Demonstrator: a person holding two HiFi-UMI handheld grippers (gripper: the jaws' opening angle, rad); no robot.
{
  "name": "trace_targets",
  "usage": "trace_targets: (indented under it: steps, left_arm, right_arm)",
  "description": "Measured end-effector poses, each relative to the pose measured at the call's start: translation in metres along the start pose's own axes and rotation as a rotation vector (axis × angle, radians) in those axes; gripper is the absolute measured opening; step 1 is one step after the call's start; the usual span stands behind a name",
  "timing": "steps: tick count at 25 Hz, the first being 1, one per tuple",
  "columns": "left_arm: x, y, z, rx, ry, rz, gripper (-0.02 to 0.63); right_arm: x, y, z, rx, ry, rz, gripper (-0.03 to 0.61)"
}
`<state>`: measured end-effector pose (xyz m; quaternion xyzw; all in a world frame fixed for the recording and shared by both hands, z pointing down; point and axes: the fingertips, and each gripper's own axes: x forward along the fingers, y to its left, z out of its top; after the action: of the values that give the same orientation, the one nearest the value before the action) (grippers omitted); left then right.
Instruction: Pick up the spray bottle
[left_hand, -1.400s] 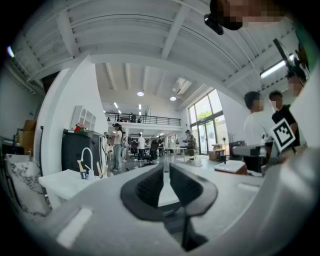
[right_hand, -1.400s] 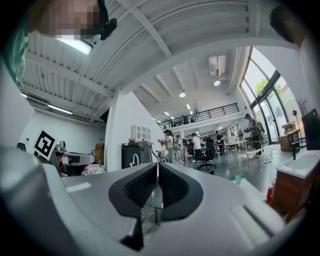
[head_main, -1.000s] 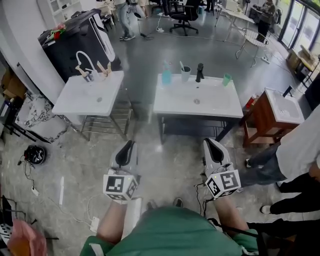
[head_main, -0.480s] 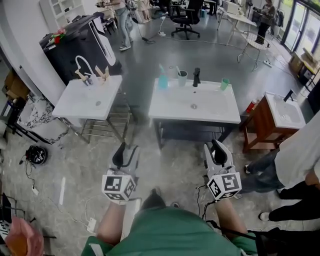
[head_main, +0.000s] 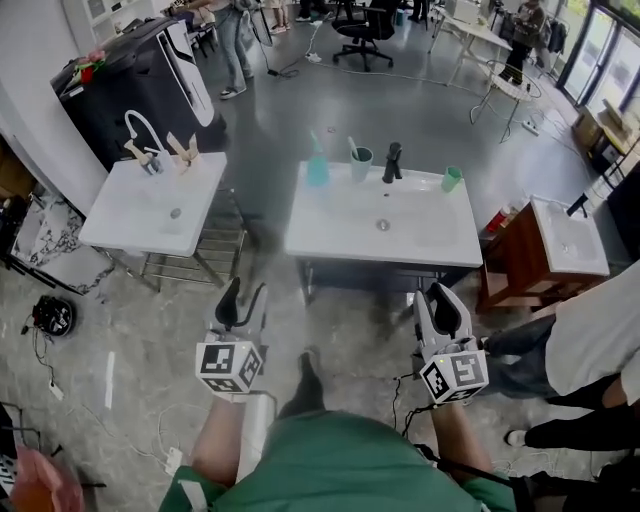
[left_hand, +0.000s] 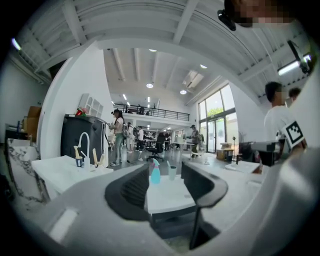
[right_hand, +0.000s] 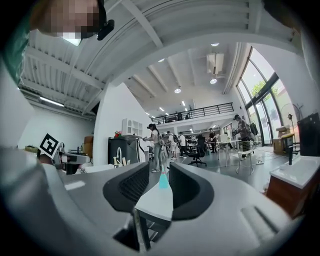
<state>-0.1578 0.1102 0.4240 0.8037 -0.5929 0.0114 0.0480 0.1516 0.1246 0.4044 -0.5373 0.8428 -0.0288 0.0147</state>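
The light-blue spray bottle (head_main: 317, 168) stands upright at the back left corner of a white sink counter (head_main: 340, 228). Both grippers hang over the floor in front of that counter, well short of the bottle. My left gripper (head_main: 242, 298) is open, its fingers spread with nothing between them; in the left gripper view the spray bottle (left_hand: 155, 174) shows far off through the gap of that left gripper (left_hand: 165, 172). My right gripper (head_main: 441, 300) points level at the counter's front right; its jaws (right_hand: 159, 172) stand a narrow gap apart and empty, the bottle (right_hand: 163, 180) distant beyond them.
On the counter stand a cup with a toothbrush (head_main: 361, 163), a black faucet (head_main: 392, 160) and a green cup (head_main: 452, 179). A second white sink (head_main: 150, 205) stands to the left, a wooden vanity (head_main: 545, 250) to the right. A person (head_main: 590, 340) stands close at right.
Both grippers have moved forward toward the sink counter, which now looks nearer. The left gripper's jaws have gone from together to spread apart.
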Motion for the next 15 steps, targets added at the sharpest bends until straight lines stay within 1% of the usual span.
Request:
trace_targets:
  steps: [5,9,12,15]
  left_arm:
    - [0.088,0.056,0.006,-0.03,0.001,-0.027,0.215]
    - [0.153,0.094,0.007,-0.036,0.01,-0.062,0.215]
    - [0.196,0.116,0.004,-0.052,0.02,-0.096,0.215]
    - [0.232,0.128,0.001,-0.06,0.034,-0.127,0.215]
  right_arm:
    - [0.085,-0.015,0.007,-0.013,0.018,-0.028,0.109]
    - [0.148,-0.025,0.011,-0.028,0.024,-0.044,0.109]
    - [0.187,-0.033,0.006,-0.025,0.037,-0.065,0.109]
    - [0.215,-0.039,0.002,-0.018,0.056,-0.079,0.109]
